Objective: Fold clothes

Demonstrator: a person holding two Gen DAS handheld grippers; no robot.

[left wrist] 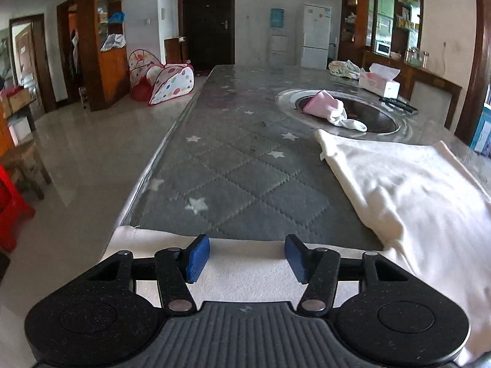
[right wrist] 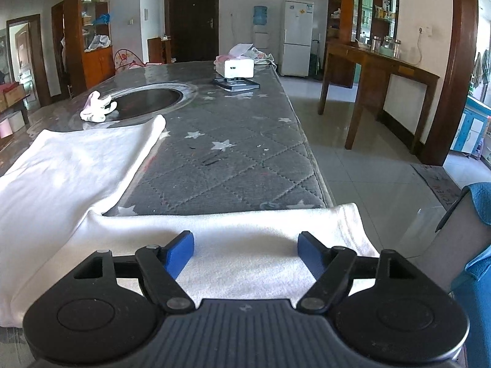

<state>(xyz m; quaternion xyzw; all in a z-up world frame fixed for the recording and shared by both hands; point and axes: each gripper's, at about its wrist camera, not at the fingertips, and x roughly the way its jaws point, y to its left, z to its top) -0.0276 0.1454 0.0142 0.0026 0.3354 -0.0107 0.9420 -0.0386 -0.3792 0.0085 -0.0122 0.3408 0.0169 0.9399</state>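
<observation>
1. White garment (left wrist: 408, 190) is seen spread on the grey quilted table cover (left wrist: 245, 168); a strip of it lies along the near edge and a broad panel runs away toward the round inset (right wrist: 147, 99). Whether any fold is already made cannot be told.
2. Left gripper (left wrist: 247, 256) is held wide open above the near strip, with nothing gripped; right gripper (right wrist: 245, 253) is likewise spread wide and empty above the same strip.
3. A single layer may be missed or two layers pinched together, since the cloth is thin and wrinkled.
4. The strip reaches both table edges, so a careless pull could drag cloth off the side.
5. Open cover is left on each side of the panel, giving room for a fold.
6. Farther off, a small pink-and-white garment (left wrist: 330, 110) rests on the inset rim, and a tissue box (right wrist: 237, 67) stands beyond; both could be snagged by a long sweep.
</observation>
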